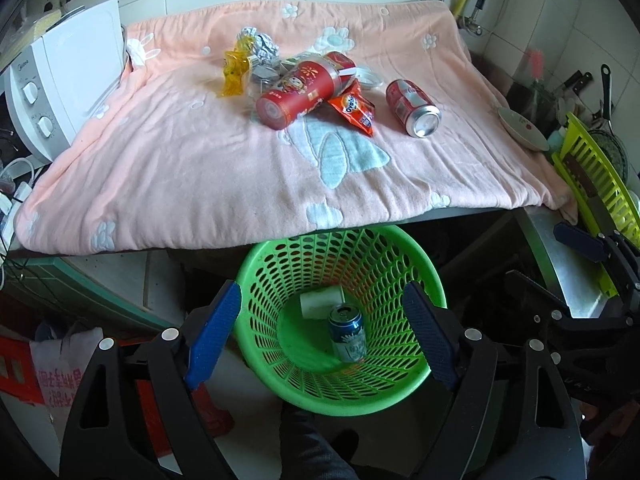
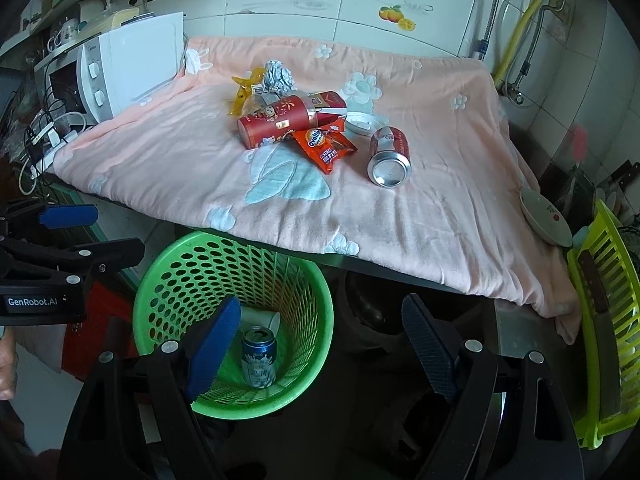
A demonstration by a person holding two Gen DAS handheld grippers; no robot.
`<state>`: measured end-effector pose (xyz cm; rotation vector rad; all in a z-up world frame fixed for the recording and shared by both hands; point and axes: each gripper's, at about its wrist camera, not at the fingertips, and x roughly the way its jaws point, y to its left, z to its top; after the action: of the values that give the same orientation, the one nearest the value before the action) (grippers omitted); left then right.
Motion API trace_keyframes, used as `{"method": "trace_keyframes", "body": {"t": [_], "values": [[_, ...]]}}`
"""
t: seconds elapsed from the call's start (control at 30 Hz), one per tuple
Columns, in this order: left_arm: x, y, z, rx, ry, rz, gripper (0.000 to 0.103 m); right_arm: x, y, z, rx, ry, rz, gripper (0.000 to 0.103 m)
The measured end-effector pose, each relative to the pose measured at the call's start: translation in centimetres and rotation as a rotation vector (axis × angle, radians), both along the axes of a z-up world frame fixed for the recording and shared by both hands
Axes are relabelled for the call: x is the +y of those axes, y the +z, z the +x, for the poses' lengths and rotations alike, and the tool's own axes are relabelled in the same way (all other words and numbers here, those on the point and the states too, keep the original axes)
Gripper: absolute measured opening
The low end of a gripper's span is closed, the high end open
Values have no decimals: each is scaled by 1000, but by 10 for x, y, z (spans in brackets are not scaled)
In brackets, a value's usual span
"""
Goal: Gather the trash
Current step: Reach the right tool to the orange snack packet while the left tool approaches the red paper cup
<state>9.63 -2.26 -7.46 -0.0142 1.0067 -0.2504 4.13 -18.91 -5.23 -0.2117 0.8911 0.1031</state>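
A green plastic basket (image 1: 424, 276) (image 2: 160, 280) stands on the floor below the table edge. Inside it lie a blue can (image 1: 347, 334) (image 2: 259, 358) and a white cup (image 1: 322, 302). My left gripper (image 1: 324, 332) hangs open above the basket, nothing between its fingers. My right gripper (image 2: 324, 344) is open and empty, over the basket's right rim. On the pink blanket (image 1: 200, 168) (image 2: 400, 216) lie a red cylinder (image 1: 298, 94) (image 2: 276, 126), an orange snack wrapper (image 1: 354, 110) (image 2: 326, 146), a red soda can (image 1: 412, 108) (image 2: 389, 156), crumpled foil (image 1: 262, 46) (image 2: 277, 76) and a yellow wrapper (image 1: 235, 70).
A white microwave (image 1: 60, 80) (image 2: 124, 72) stands at the table's left. A bowl (image 1: 522, 128) (image 2: 546, 216) and a lime dish rack (image 1: 596, 188) (image 2: 612, 320) sit at the right. A white lid (image 2: 362, 122) lies behind the wrapper. Cables hang at the left edge.
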Motion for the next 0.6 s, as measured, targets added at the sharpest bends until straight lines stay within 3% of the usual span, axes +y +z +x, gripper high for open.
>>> {"method": "trace_keyframes", "body": {"t": [0.6], "values": [[23, 17, 35, -52, 49, 27, 82, 5, 7, 35, -8, 7, 4, 80]]}}
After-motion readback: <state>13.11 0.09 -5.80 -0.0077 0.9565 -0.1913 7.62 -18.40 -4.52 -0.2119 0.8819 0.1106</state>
